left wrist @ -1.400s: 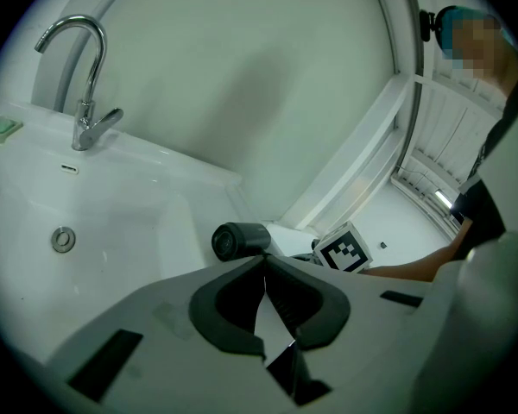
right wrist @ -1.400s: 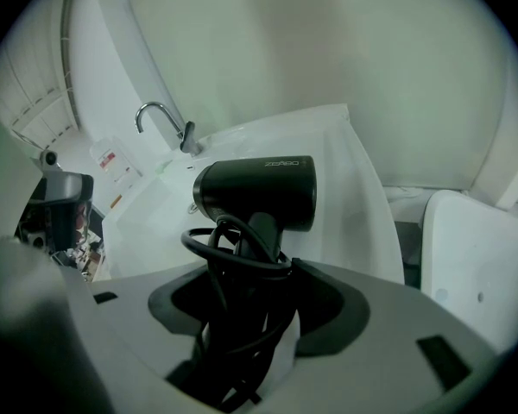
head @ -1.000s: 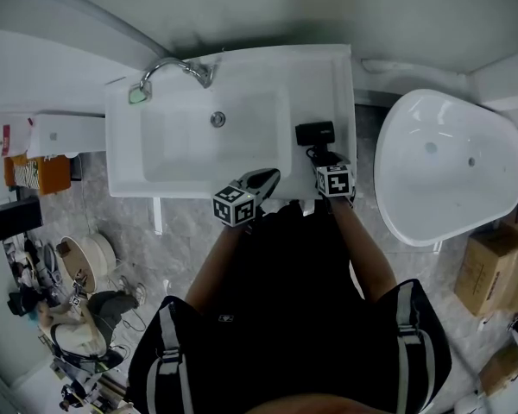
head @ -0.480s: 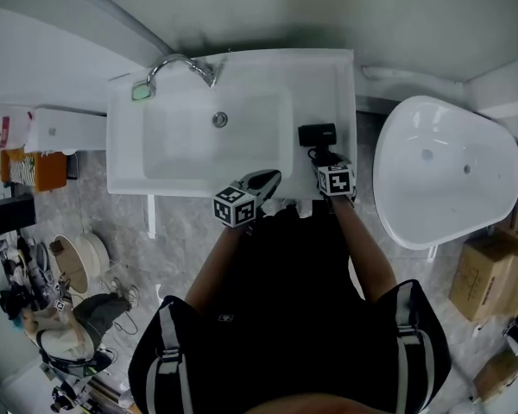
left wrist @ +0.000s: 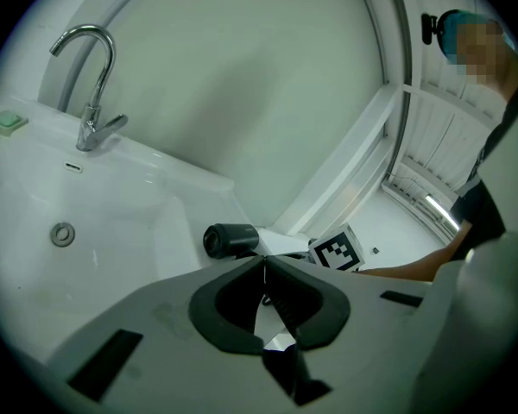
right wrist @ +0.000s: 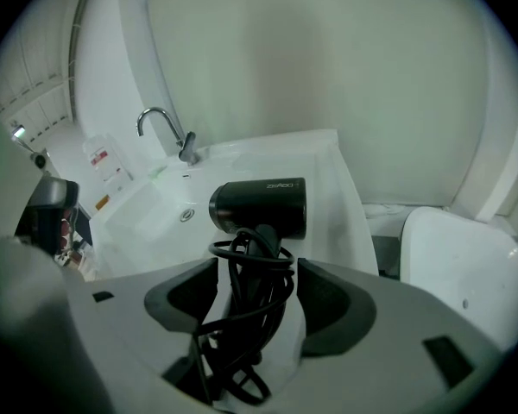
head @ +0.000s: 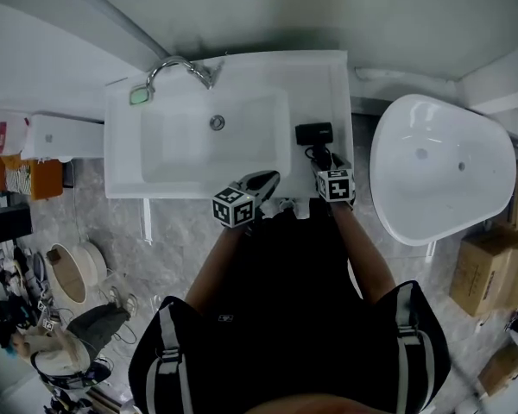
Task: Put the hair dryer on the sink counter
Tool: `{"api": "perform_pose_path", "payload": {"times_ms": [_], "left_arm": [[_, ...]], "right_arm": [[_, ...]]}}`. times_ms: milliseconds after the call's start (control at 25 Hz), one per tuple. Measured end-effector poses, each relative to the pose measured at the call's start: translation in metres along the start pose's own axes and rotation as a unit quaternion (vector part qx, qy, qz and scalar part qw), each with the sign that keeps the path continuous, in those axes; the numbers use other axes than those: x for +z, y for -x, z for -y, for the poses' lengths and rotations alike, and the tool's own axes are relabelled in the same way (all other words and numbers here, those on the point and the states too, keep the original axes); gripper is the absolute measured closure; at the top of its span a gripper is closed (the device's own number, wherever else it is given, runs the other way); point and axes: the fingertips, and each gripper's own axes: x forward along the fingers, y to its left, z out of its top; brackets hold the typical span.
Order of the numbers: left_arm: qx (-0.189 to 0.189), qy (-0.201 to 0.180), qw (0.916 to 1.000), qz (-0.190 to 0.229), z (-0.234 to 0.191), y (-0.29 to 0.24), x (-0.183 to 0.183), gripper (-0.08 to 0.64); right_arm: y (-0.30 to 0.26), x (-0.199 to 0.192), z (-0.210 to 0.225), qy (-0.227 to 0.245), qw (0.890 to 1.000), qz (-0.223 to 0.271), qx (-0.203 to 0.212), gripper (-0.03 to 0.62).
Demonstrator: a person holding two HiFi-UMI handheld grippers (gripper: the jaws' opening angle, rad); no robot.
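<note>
While standing at the front edge of the desk (head: 341,84), reaches both bare forearms forward, one claw in each hand.

Sends the right forearm (head: 363,261) straight ahead toward the front right corner. Angles the left forearm (head: 209,270) slightly inward, toward the middle of the front edge.

Holds the right claw (head: 325,160) low over the desk's right strip, pointed at the back edge, jaws spread wide. Between them, with no pad pressing on either side in the right gripper view: the black handle of the hair dryer (right wrist: 259,203), wrapped in its looped cord (right wrist: 242,317).

Lying on the right strip of the desk, between the basin (head: 198,136) and the right edge, about midway from front to back: the hair dryer itself, barrel crosswise, handle toward the front edge.

Holds the left claw (head: 268,178) at the front edge by the basin's front right corner, turned toward the hair dryer. Jaws pressed together tip to tip, nothing between them.

At the back left corner: faucet (head: 180,65), with a small green pad (head: 138,95) beside it. Beyond the right edge, apart from the desk: white tub (head: 440,166).
</note>
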Motion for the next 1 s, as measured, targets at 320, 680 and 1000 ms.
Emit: {"api": "perform_pose_path", "payload": {"times_ms": [320,680,1000], "left_arm": [[-0.025,-0.004,0.9997,-0.002,0.005,0.002,-0.007,0.543],[-0.053,-0.027,0.9982,-0.006,0.014,0.005,-0.008,0.543],[-0.036,-0.033,0.9986,0.020,0.018,0.011,0.000,0.543]], "right_arm": [[0.038,-0.012,-0.015,0.014,0.999,0.051,-0.003,0.256],[0.078,-0.011,-0.026,0.038,0.994,0.099,-0.007,0.526],[0.100,-0.002,-0.034,0.083,0.989,0.119,0.043,0.534]]}}
